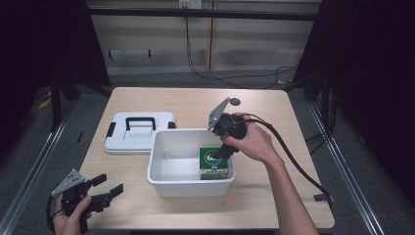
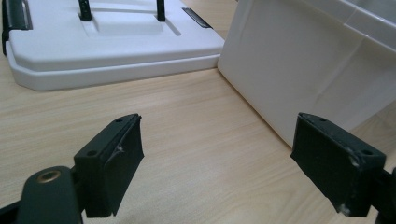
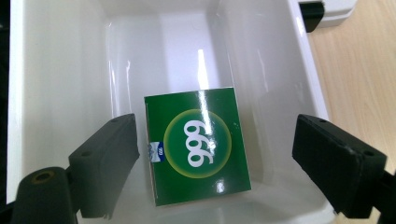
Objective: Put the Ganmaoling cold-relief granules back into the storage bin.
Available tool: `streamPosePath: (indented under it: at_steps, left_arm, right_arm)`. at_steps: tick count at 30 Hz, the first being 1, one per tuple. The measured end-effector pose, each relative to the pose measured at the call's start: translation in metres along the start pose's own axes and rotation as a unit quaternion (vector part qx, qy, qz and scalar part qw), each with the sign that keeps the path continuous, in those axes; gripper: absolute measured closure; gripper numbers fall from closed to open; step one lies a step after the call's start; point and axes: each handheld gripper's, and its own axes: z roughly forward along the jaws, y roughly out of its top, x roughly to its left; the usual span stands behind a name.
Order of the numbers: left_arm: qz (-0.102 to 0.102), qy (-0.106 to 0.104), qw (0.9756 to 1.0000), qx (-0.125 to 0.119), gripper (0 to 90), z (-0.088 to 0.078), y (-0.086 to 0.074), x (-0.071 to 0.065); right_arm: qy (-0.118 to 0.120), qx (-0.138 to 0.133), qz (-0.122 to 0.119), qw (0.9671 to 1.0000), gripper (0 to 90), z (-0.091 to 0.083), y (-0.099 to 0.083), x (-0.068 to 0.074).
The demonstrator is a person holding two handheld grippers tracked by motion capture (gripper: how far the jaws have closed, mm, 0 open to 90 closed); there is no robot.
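Right gripper (image 1: 226, 147): held over the right end of the white bin (image 1: 161, 180), jaws spread wide and holding nothing, pointing down at the green box (image 3: 196, 144), which lies flat on the bin floor against the right-hand wall, printed face up; the bin walls stand close on both sides of the box. Left gripper (image 1: 110, 188): held low at the near left corner of the table (image 1: 195, 100), jaws likewise apart and empty, facing the bin's outer wall, bare wood between. White lid (image 1: 139, 131) with black handle: flat on the table, just beside the bin's far left corner.
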Motion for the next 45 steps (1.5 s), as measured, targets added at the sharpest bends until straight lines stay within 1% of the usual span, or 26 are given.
streamPosePath:
  at_steps: [1,3,4,6,8,10,11,13,14,16,18,19,21,22,23,24,27,31,36,37,39,41,42,44,45]
  left_arm:
    - [-0.001,0.0,1.0,0.001,16.1,0.0,0.0,0.0]
    - [-0.009,0.003,1.0,-0.001,16.1,0.0,-0.001,0.0]
    - [-0.011,0.003,0.9999,-0.001,16.1,0.0,-0.001,0.001]
    - [-0.005,0.003,1.0,0.002,16.1,0.0,-0.001,0.001]
    - [-0.007,0.002,1.0,0.001,16.1,0.0,-0.001,0.0]
    - [-0.004,0.002,1.0,0.001,16.1,0.0,-0.001,0.0]
    - [-0.001,0.002,1.0,0.003,16.1,0.0,-0.001,0.0]
    - [-0.004,0.003,1.0,0.003,16.1,0.0,-0.001,0.0]
    - [-0.009,0.003,1.0,0.002,16.1,0.0,-0.001,0.0]
    - [-0.008,0.003,0.9999,0.008,16.1,0.0,-0.002,0.001]
    - [-0.006,0.003,1.0,0.008,16.1,0.0,-0.001,0.001]
    - [-0.005,0.003,1.0,0.007,16.1,0.0,-0.001,0.001]
    - [-0.009,0.006,0.9999,0.002,16.1,0.0,-0.001,0.001]
    - [-0.011,0.008,0.9999,0.0,16.1,-0.001,-0.001,0.001]
    - [-0.012,0.01,0.9999,-0.003,16.1,-0.002,0.0,0.001]
    - [-0.012,0.014,0.9998,-0.007,16.1,-0.002,0.0,0.002]
    - [-0.017,0.018,0.9997,-0.008,16.1,-0.002,0.0,0.004]
    - [-0.014,0.019,0.9997,-0.009,16.1,-0.003,0.0,0.004]
    - [-0.016,0.019,0.9997,-0.006,16.1,-0.002,0.0,0.003]
    - [-0.016,0.019,0.9997,-0.007,16.2,-0.002,0.0,0.003]
    - [-0.014,0.017,0.9997,-0.005,16.2,-0.003,0.0,0.003]
    - [-0.013,0.017,0.9997,-0.005,16.1,-0.003,-0.001,0.003]
    - [-0.015,0.019,0.9997,-0.005,16.2,-0.003,-0.001,0.003]
    - [-0.016,0.02,0.9997,-0.005,16.2,-0.003,-0.001,0.003]
    - [-0.016,0.02,0.9997,-0.005,16.1,-0.003,-0.001,0.003]
  right_arm:
    - [-0.002,-0.004,0.004,1.0,14.0,-0.001,-0.002,0.0]
    - [-0.014,-0.021,0.014,0.9996,13.9,-0.003,-0.006,-0.002]
    - [-0.018,-0.034,0.014,0.9992,13.7,-0.004,-0.008,-0.003]
    - [-0.015,-0.057,0.024,0.9979,13.9,-0.006,-0.013,-0.004]
    - [-0.022,-0.068,0.033,0.9969,13.7,-0.009,-0.017,-0.003]
    - [-0.024,-0.075,0.038,0.9962,14.0,-0.012,-0.02,-0.002]
    - [-0.028,-0.078,0.041,0.9957,14.0,-0.014,-0.022,-0.001]
    - [-0.04,-0.09,0.047,0.9941,14.0,-0.019,-0.027,0.001]
    - [-0.05,-0.098,0.056,0.9923,14.0,-0.023,-0.03,0.002]
    - [-0.067,-0.118,0.07,0.9883,13.5,-0.029,-0.037,0.002]
    - [-0.071,-0.145,0.083,0.9833,13.9,-0.033,-0.046,0.002]
    - [-0.074,-0.149,0.089,0.9821,13.8,-0.035,-0.049,0.002]
    - [-0.087,-0.153,0.101,0.9793,13.8,-0.038,-0.056,0.004]
    - [-0.097,-0.15,0.107,0.978,14.0,-0.04,-0.06,0.004]
    - [-0.115,-0.148,0.114,0.9756,13.4,-0.042,-0.064,0.007]
    - [-0.132,-0.155,0.118,0.9719,13.4,-0.043,-0.068,0.009]
    - [-0.135,-0.174,0.132,0.9664,13.4,-0.047,-0.082,0.013]
    - [-0.144,-0.177,0.147,0.9624,13.9,-0.054,-0.099,0.021]
    - [-0.163,-0.177,0.17,0.9557,13.6,-0.062,-0.123,0.028]
    - [-0.164,-0.175,0.172,0.9555,13.6,-0.063,-0.126,0.029]
    - [-0.169,-0.183,0.178,0.9521,13.5,-0.063,-0.134,0.032]
    - [-0.171,-0.187,0.183,0.9498,13.6,-0.062,-0.142,0.036]
    - [-0.172,-0.191,0.187,0.948,13.6,-0.06,-0.146,0.038]
    - [-0.176,-0.192,0.191,0.9464,13.7,-0.058,-0.153,0.042]
    - [-0.177,-0.191,0.192,0.9461,13.7,-0.057,-0.157,0.043]
